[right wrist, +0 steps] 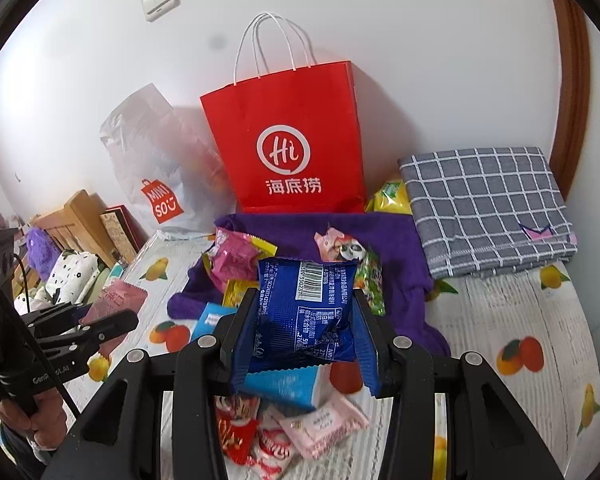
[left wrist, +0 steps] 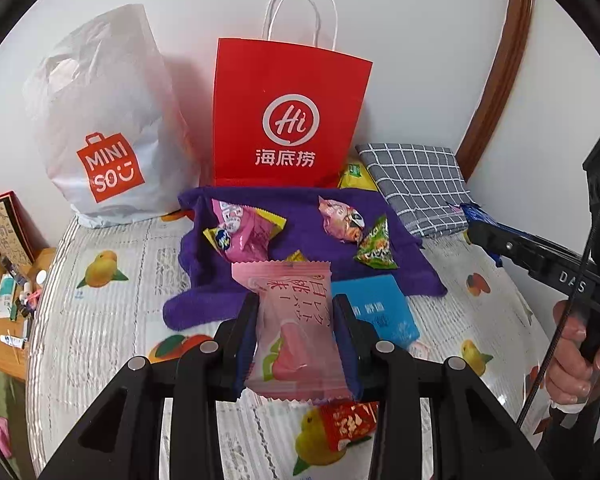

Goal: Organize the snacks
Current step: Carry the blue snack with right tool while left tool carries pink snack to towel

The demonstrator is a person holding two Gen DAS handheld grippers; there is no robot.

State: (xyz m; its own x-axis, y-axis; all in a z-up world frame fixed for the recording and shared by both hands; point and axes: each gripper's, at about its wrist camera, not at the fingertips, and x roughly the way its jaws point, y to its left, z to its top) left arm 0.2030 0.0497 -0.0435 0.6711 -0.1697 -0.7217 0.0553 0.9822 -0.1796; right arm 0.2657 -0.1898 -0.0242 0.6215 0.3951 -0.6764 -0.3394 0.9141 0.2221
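My left gripper (left wrist: 296,332) clamps a pink snack packet (left wrist: 296,328) above the bed's (left wrist: 100,320) near edge. My right gripper (right wrist: 304,328) grips a blue snack packet (right wrist: 304,312) over the purple towel (right wrist: 396,280), before the red bag (right wrist: 288,136) at the far edge.

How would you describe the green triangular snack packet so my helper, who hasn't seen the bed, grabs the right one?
Find the red Haidilao paper bag standing against the wall; the purple towel lies in front of it. On the towel's right part sits the green triangular packet, beside a pink wrapped snack with a panda face. It is the only green, pyramid-shaped packet there.
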